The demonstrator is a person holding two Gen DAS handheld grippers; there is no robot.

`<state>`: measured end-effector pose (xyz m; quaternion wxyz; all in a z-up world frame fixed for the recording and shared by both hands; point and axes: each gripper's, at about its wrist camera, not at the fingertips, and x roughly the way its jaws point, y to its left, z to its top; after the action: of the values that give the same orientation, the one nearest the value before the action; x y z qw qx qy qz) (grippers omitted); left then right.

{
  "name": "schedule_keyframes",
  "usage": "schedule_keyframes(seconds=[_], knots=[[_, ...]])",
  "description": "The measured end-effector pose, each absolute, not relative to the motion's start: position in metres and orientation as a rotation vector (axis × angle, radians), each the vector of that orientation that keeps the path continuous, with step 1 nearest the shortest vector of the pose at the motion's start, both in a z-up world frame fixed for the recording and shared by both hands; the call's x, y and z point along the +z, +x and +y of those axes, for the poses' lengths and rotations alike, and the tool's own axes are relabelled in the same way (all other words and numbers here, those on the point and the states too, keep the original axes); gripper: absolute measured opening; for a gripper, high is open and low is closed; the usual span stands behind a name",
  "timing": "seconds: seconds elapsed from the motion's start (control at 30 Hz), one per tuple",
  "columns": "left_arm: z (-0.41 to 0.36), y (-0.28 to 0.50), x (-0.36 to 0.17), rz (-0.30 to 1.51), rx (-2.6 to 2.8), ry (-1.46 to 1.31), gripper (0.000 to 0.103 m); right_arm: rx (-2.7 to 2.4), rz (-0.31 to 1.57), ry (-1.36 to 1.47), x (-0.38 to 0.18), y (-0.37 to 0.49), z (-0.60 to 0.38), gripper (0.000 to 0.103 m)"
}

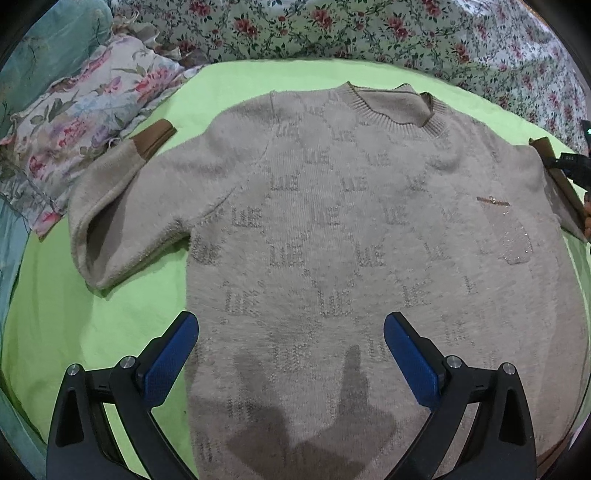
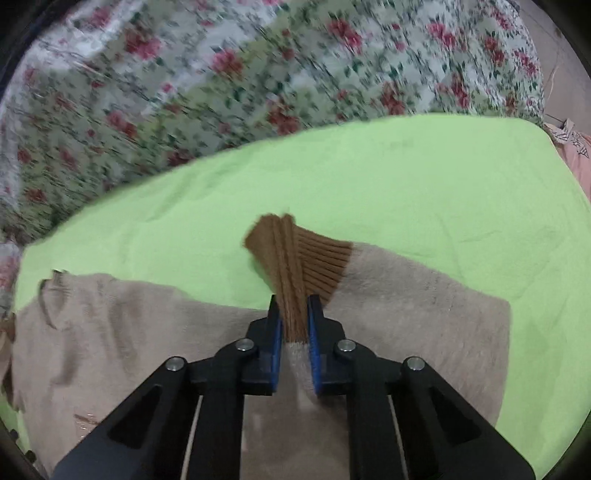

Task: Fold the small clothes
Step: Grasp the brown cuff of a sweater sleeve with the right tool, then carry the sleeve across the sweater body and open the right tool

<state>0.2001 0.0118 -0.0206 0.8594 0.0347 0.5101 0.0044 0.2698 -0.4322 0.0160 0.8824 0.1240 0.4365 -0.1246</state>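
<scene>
A beige knitted sweater point(image 1: 332, 229) with brown cuffs lies flat, front up, on a bright green cloth point(image 1: 92, 325). My left gripper point(image 1: 291, 332) hovers open above the sweater's lower hem, nothing between its blue pads. The left sleeve point(image 1: 110, 206) is bent, and its brown cuff point(image 1: 155, 138) points toward the pillow. In the right wrist view, my right gripper point(image 2: 294, 314) is shut on the brown ribbed cuff point(image 2: 291, 258) of the right sleeve point(image 2: 424, 295), which bunches between the blue pads. That cuff point(image 1: 557, 173) also shows at the right edge of the left wrist view.
A floral bedsheet point(image 1: 369, 29) runs behind the green cloth. A floral pillow point(image 1: 81, 122) lies at the left by the sleeve. Bare green cloth point(image 2: 406, 177) spreads beyond the right cuff. Pink fabric point(image 2: 576, 155) sits at the far right edge.
</scene>
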Motion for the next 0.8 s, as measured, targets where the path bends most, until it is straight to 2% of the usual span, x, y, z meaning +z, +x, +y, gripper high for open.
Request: schedule_keyframes(seconds=[0.17,0.37,0.6,0.8], knots=[[0.013,0.202,-0.022,1.070,-0.005,0.044,0.101,-0.120,0.835,0.354,0.038,0.253,-0.386,0.011],[0.018,0.202,-0.015,1.053,-0.024,-0.005,0.101,0.118,0.792,0.469,0.046,0.255,-0.288,0.011],[0.039,0.198,-0.012,1.035,-0.053,-0.082,0.101,0.349,0.841,0.523,0.014,0.275,-0.159,0.011],[0.055,0.202,-0.016,1.043,-0.082,-0.160,0.101,0.454,0.906,0.520,-0.018,0.281,-0.094,0.011]])
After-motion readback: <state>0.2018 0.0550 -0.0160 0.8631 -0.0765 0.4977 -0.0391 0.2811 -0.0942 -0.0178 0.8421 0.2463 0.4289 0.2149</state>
